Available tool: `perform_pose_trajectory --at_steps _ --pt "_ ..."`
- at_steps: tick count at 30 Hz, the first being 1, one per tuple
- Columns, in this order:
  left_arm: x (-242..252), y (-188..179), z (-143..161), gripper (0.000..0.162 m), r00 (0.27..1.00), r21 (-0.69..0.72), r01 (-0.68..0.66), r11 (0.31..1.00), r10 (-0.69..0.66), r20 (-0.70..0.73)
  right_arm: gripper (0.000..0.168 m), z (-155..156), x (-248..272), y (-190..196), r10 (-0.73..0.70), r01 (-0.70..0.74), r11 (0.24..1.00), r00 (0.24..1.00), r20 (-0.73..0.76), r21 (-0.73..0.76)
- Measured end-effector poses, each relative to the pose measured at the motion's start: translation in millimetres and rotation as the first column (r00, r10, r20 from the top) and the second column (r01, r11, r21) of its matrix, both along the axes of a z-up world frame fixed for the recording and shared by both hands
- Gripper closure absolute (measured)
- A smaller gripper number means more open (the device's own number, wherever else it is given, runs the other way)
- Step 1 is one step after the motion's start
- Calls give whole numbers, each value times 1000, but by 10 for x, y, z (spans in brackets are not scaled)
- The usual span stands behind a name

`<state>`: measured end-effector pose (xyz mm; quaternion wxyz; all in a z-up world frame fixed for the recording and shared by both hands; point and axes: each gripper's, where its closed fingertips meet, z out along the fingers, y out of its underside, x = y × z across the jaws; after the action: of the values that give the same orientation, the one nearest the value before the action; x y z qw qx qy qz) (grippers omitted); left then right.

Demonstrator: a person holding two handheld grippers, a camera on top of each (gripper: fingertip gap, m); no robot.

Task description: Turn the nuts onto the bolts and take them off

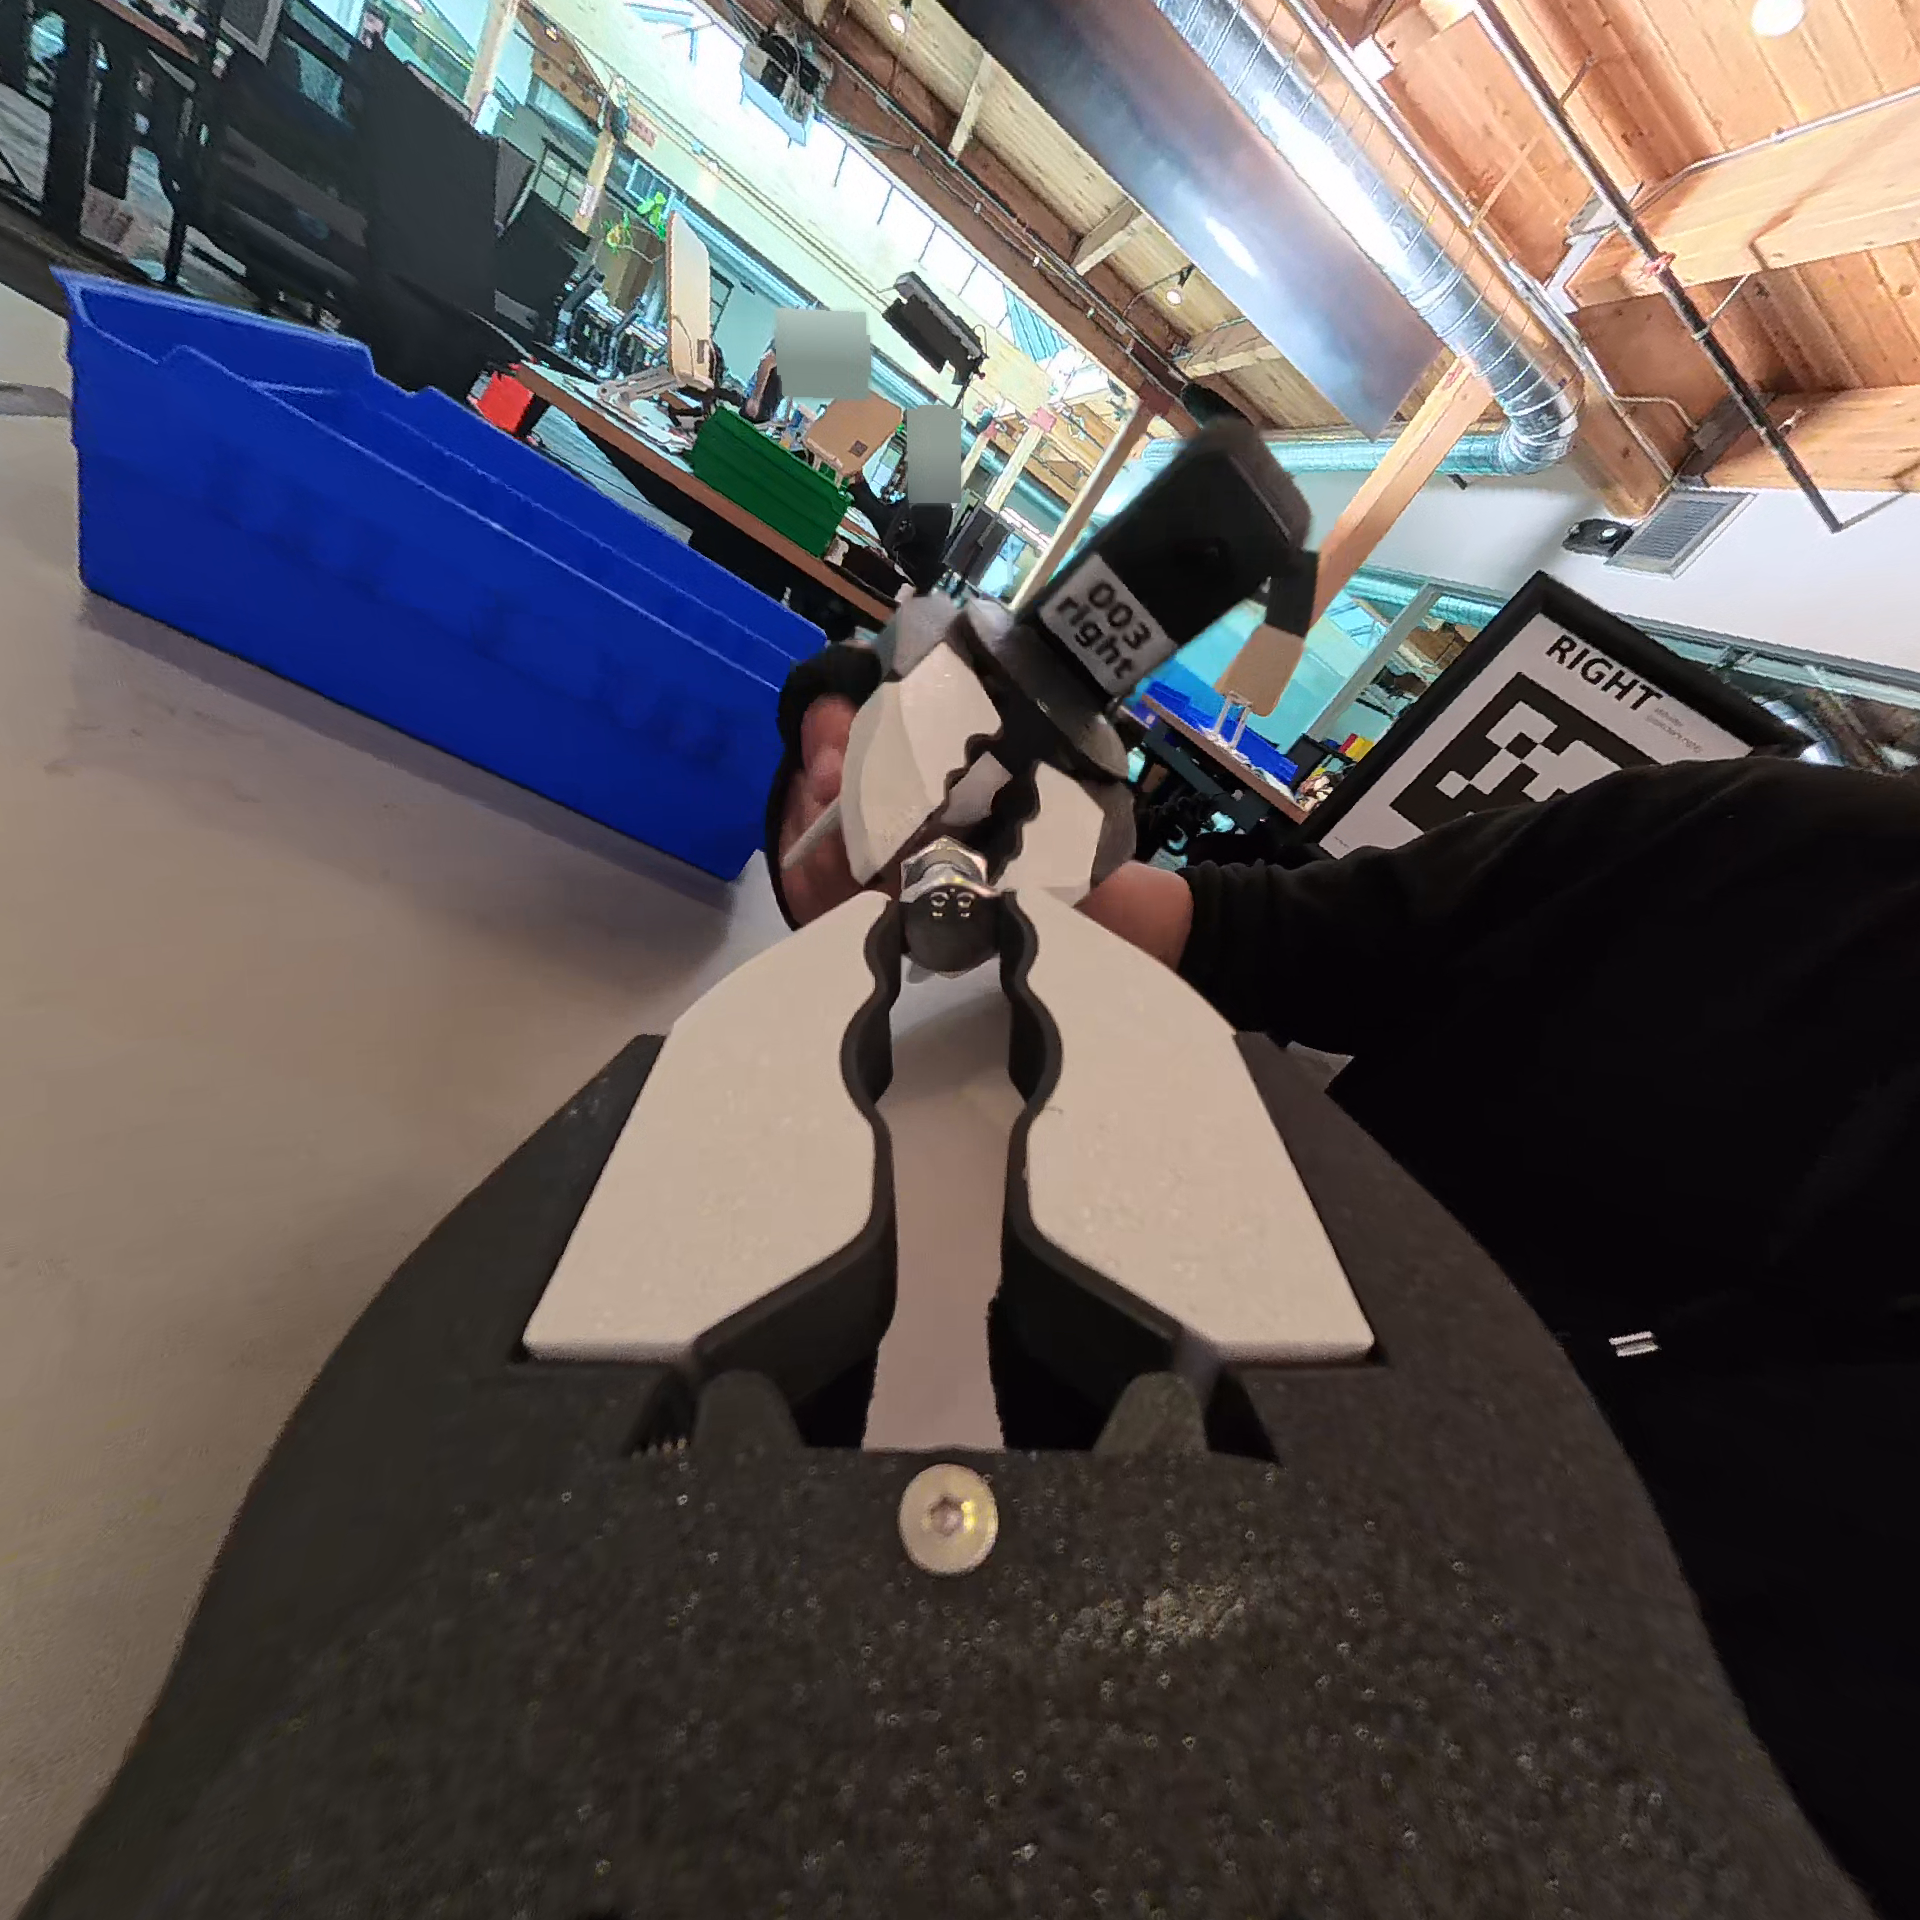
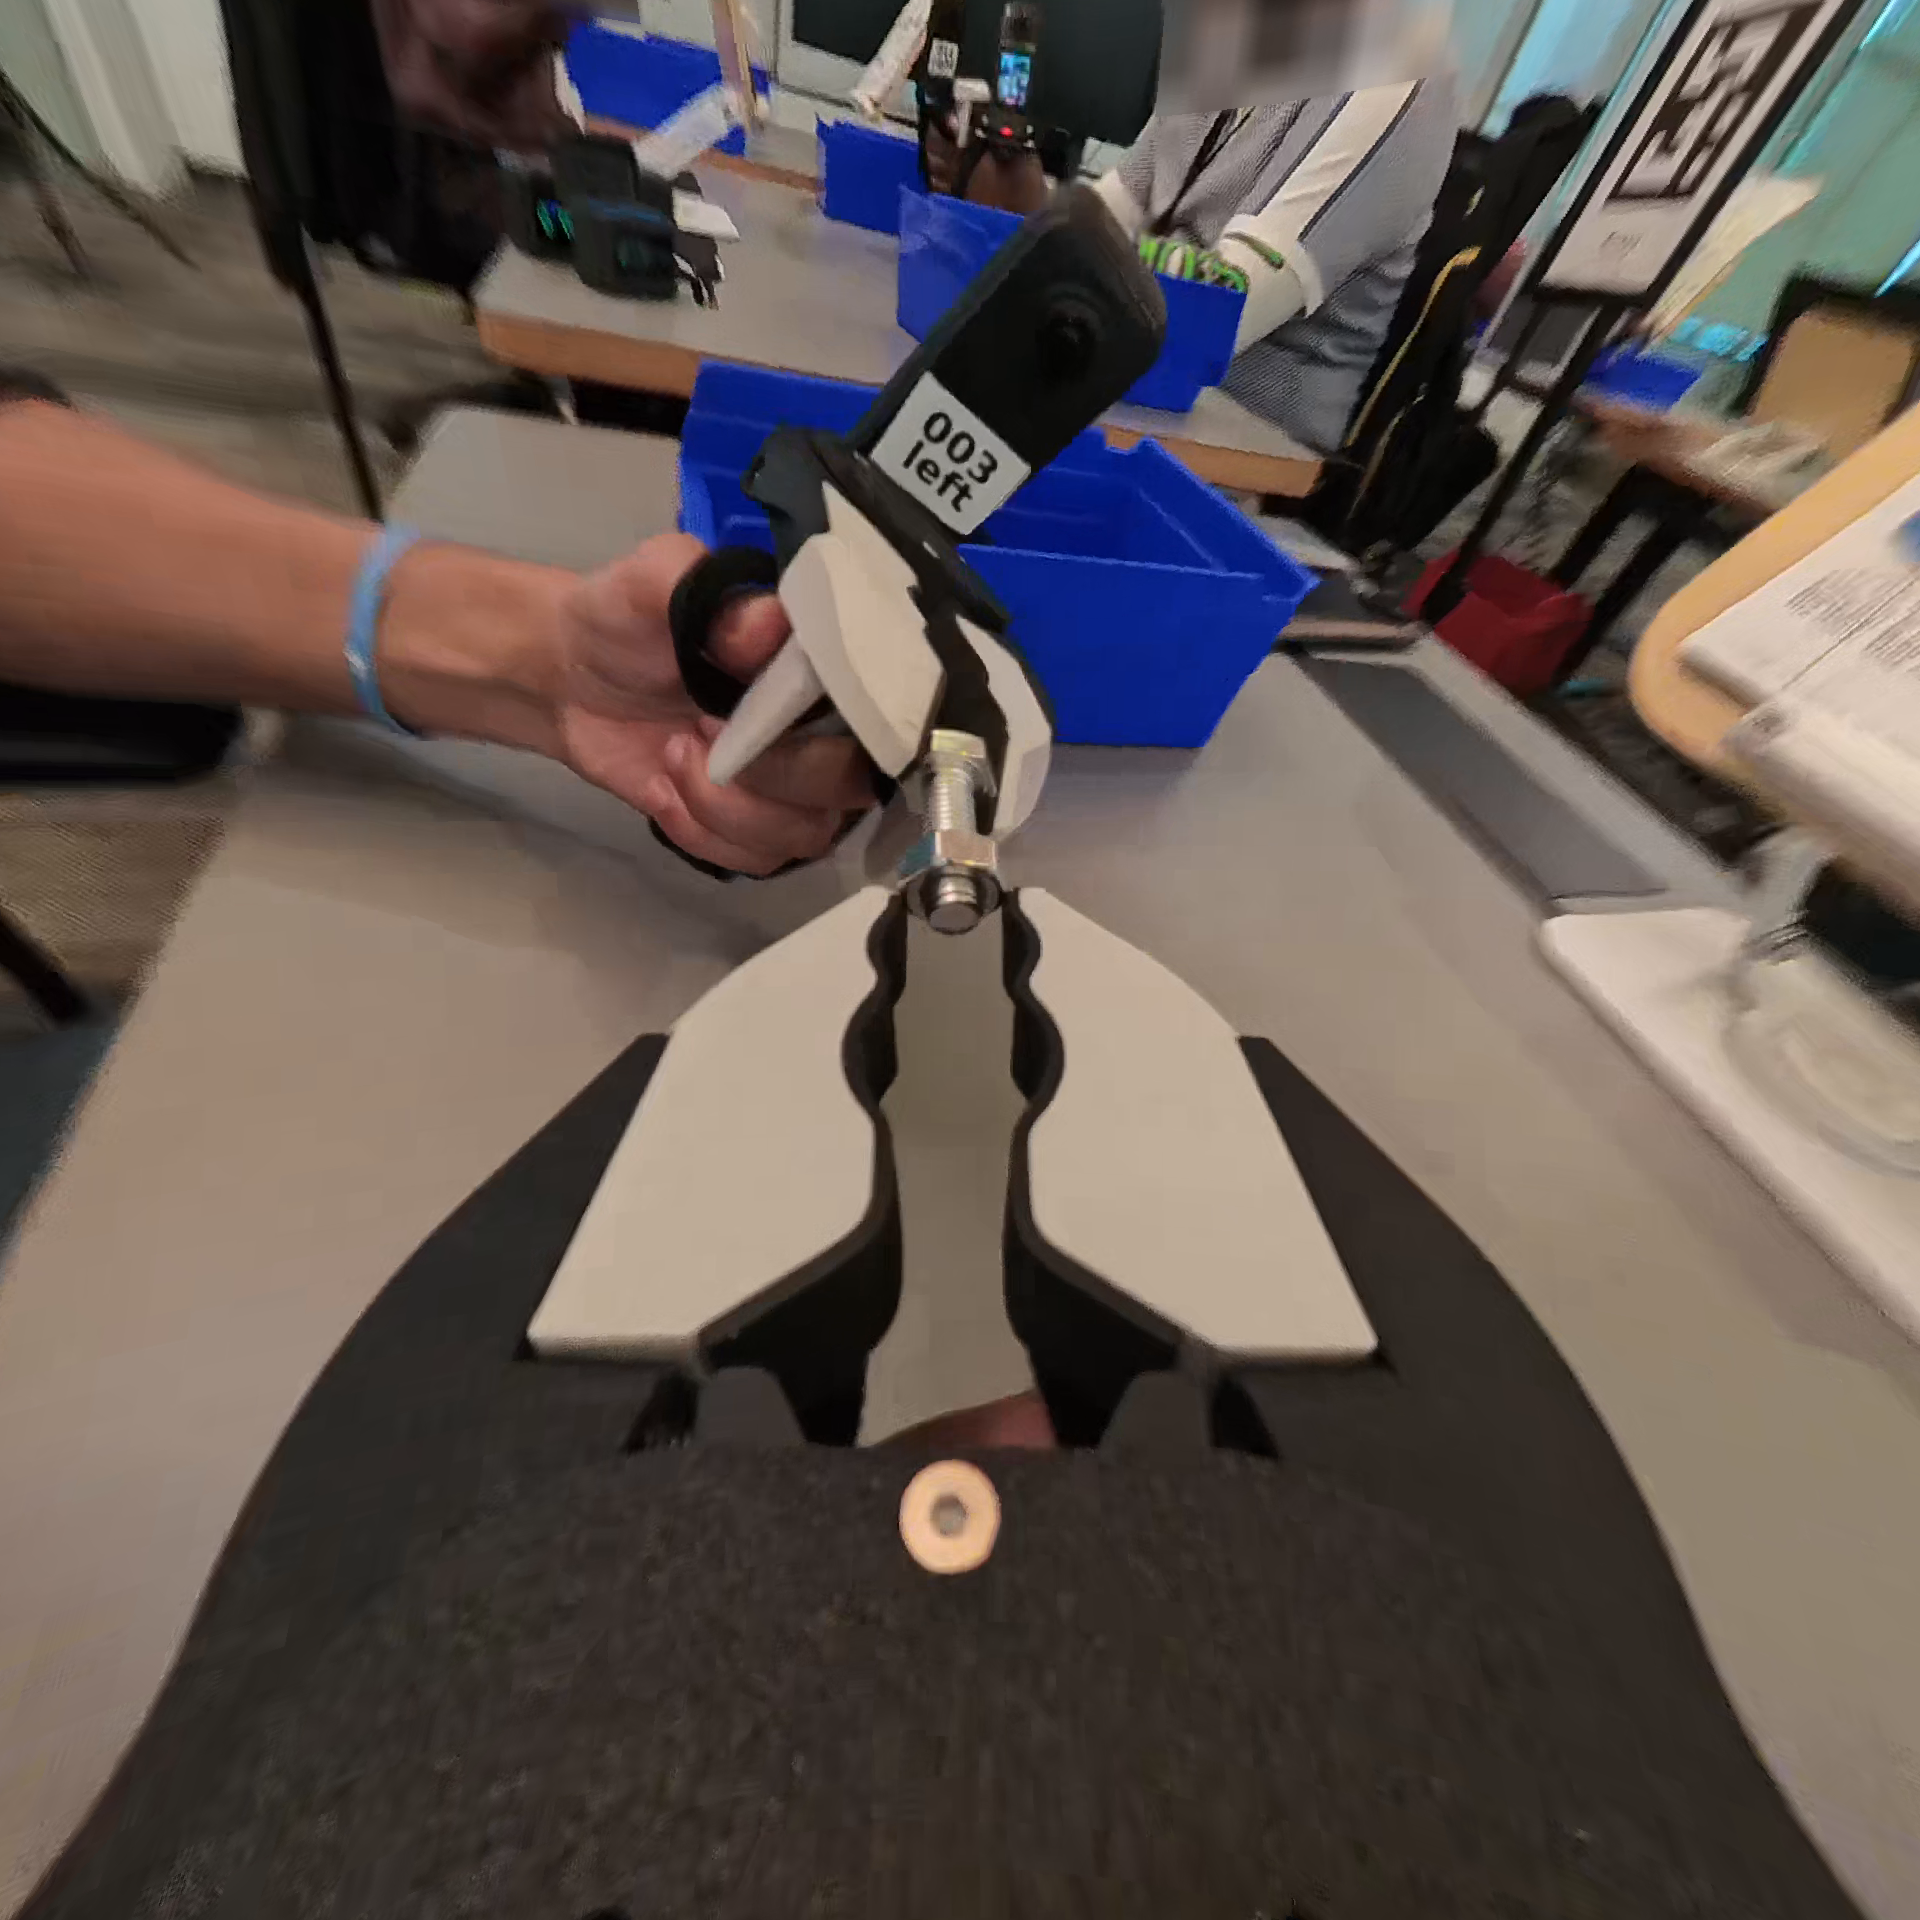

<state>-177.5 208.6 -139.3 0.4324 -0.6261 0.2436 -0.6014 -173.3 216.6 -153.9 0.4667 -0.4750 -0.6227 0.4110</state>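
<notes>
- Above the pale grey table [image 2: 312, 1039], the two hand-held grippers meet tip to tip, with one bolt [image 2: 948, 800] spanning the gap between them.
- Seen from the right wrist view, the bolt is bright silver metal with a threaded shank; its hex head sits in the tips of the left hand-held gripper [image 2: 961, 748], which is clamped on it.
- A silver hex nut [image 2: 951, 854] is threaded on near the free end of the shank (a short stub of thread sticks out past it).
- The right hand-held gripper [image 2: 951, 914] has its jaws drawn narrow around that nut end; the fingertips [image 2: 883, 935] look to touch it, though blur makes the contact hard to judge.
- From the left wrist view, the bolt head [image 1: 940, 925] shows end-on between the left hand-held gripper's [image 1: 948, 925] tips, with the nut [image 1: 940, 868] just beyond it and the right hand-held gripper [image 1: 961, 831] closing in from behind.
- Each gripper carries a black camera with a white label of dark printed characters [image 2: 948, 470], legible in both views.
- A black-framed board with a square coded pattern and printed text [image 1: 1558, 748] stands to the right.
- A blue plastic bin [image 2: 1122, 613] rests on the table behind the grippers.
</notes>
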Motion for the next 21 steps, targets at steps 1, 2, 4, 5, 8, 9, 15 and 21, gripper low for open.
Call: perform_pose_trajectory --at_steps 1,2,4,5,8,9,15,21 --pt "-6 6 12 145 1000 11 -12 1000 12 -5 151 9 -8 -10 21 -21 992 1000 0 -125" --pt "-18 11 28 145 1000 20 -23 1000 23 -7 151 27 -21 -27 50 -51 957 999 -10 -286" --pt "-56 29 53 145 999 34 -48 998 48 -7 151 81 -58 -45 99 -110 771 994 -53 -628" --pt "-77 38 64 145 998 39 -60 997 61 -6 151 108 -78 -49 123 -141 625 989 -82 -767" --pt "-135 75 74 145 995 52 -100 994 101 -16 151 134 -131 -55 161 -192 265 975 -153 -945" --pt "-148 66 82 145 996 49 -92 995 93 -9 151 126 -142 -86 176 -201 250 971 -159 -947" --pt "-170 79 101 145 995 36 -96 995 95 18 120 -152 -134 -28 62 -63 860 998 -20 -507" --pt "-144 67 88 145 997 34 -82 996 81 11 120 -14 -87 -1 -2 -34 947 994 -110 -319"
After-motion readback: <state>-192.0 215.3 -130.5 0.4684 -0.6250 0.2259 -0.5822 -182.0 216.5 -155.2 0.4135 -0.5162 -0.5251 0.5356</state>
